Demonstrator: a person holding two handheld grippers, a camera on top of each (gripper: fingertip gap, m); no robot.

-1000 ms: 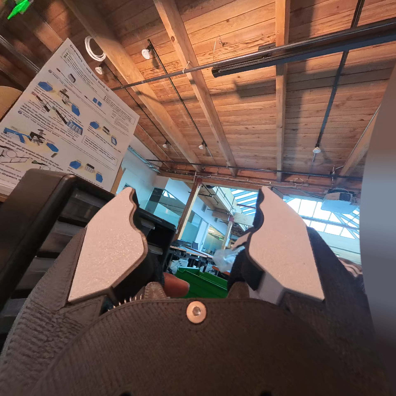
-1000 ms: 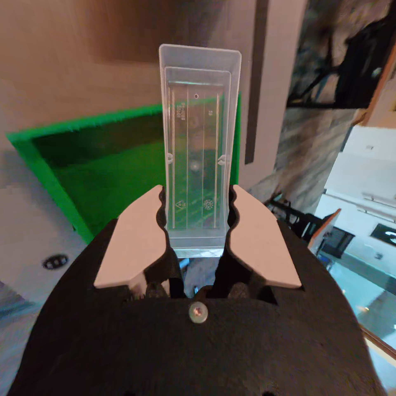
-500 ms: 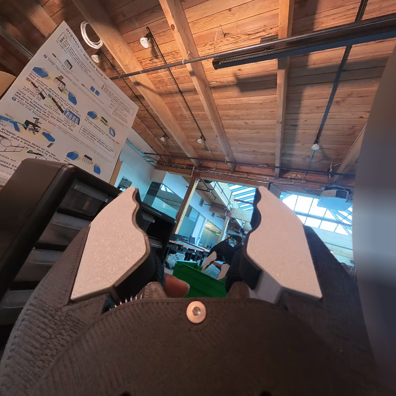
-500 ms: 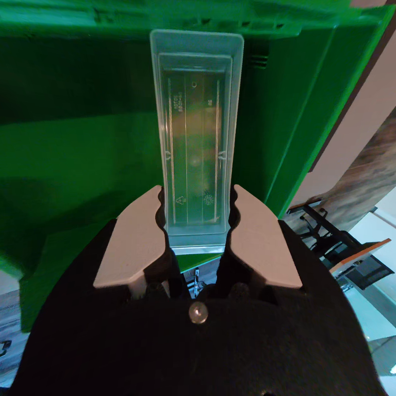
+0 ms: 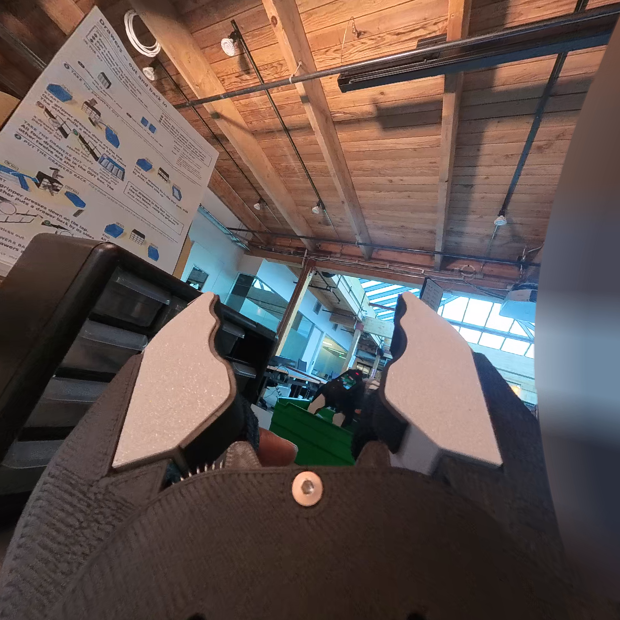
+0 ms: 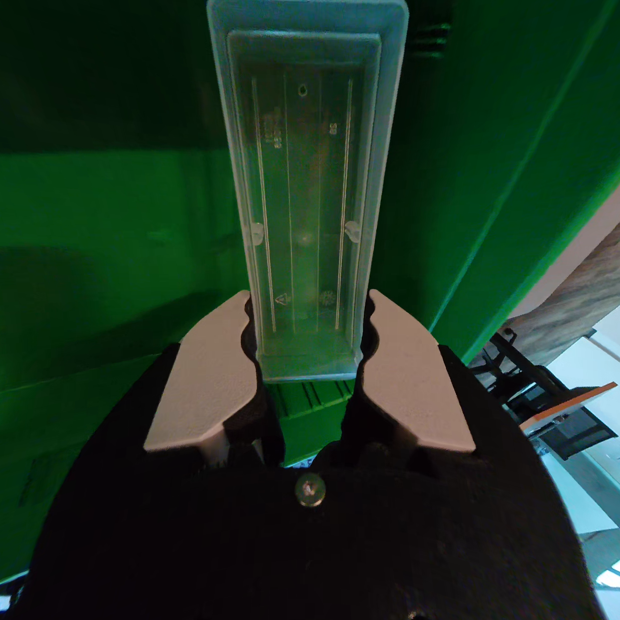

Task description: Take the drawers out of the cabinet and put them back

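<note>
Carrying a clear plastic drawer, the right gripper clamps its near end by both long sides and holds it inside the green bin, whose walls lie close ahead and to the right. The left gripper is spread wide with nothing in it, angled up toward the wooden ceiling beside the black cabinet. The cabinet appears to hold several drawers, so removal seems partly done; refilling remains. Open floor shows leftward for setting down.
</note>
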